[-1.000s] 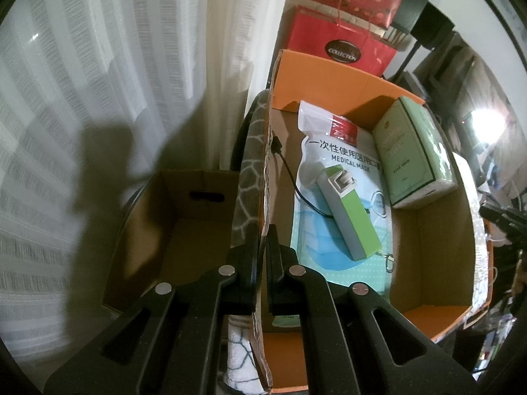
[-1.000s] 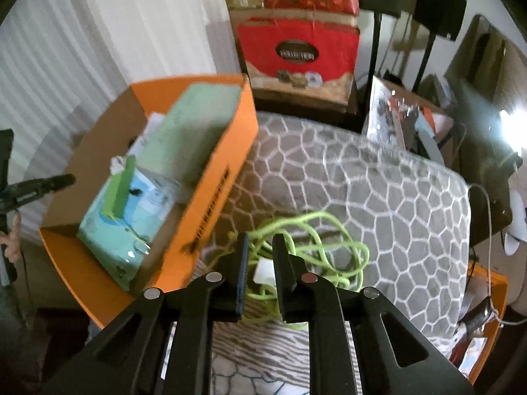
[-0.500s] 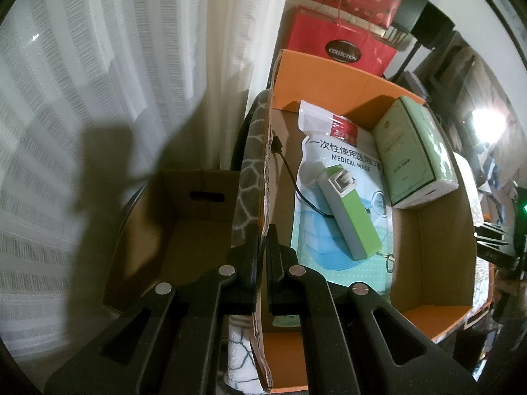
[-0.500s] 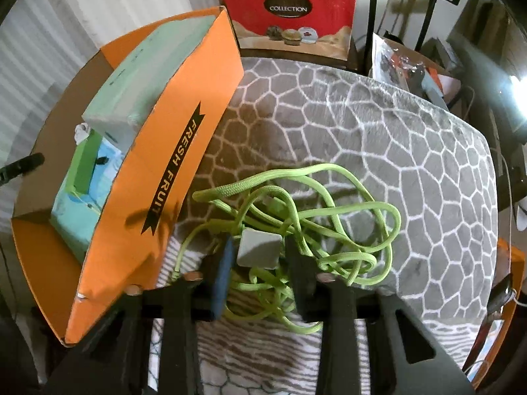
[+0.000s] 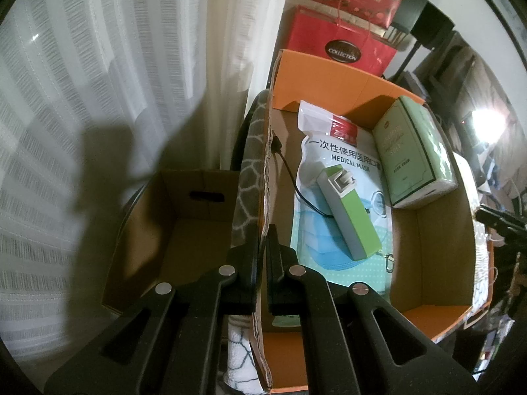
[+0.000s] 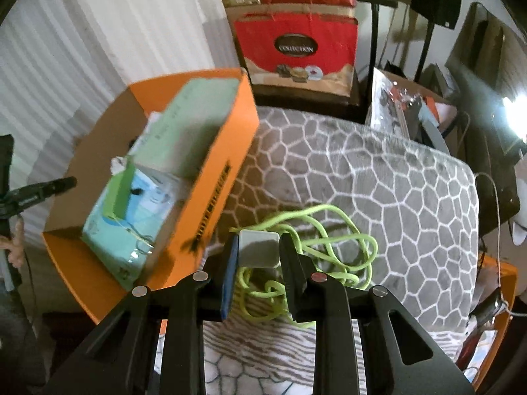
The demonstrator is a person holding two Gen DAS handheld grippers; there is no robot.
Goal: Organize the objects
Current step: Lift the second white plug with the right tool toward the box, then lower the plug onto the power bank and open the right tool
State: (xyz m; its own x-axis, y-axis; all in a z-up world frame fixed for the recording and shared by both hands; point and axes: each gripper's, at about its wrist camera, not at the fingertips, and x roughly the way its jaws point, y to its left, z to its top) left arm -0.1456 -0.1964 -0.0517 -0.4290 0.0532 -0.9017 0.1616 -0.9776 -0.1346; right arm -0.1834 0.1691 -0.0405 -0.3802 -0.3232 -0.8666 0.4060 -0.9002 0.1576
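Note:
My left gripper (image 5: 263, 247) is shut on the left wall of the orange cardboard box (image 5: 329, 79), one finger on each side of the wall. Inside the box lie a medical mask pack (image 5: 332, 154), a green power bank (image 5: 349, 210) and a pale green carton (image 5: 415, 151). My right gripper (image 6: 258, 253) is shut on a grey charger block (image 6: 258, 251) with a tangled lime-green cable (image 6: 322, 250) hanging from it, lifted just above the patterned grey cushion (image 6: 378, 171), beside the box (image 6: 210, 177).
A plain brown cardboard box (image 5: 184, 230) stands left of the orange box, by the white curtain (image 5: 98, 65). A red gift bag (image 6: 296, 46) and stacked boxes stand behind. Clutter and a bright lamp (image 6: 513, 105) are at the right.
My right gripper dropped onto the charger block, closed on it and has lifted it with the cable. My left gripper has stayed clamped on the box wall.

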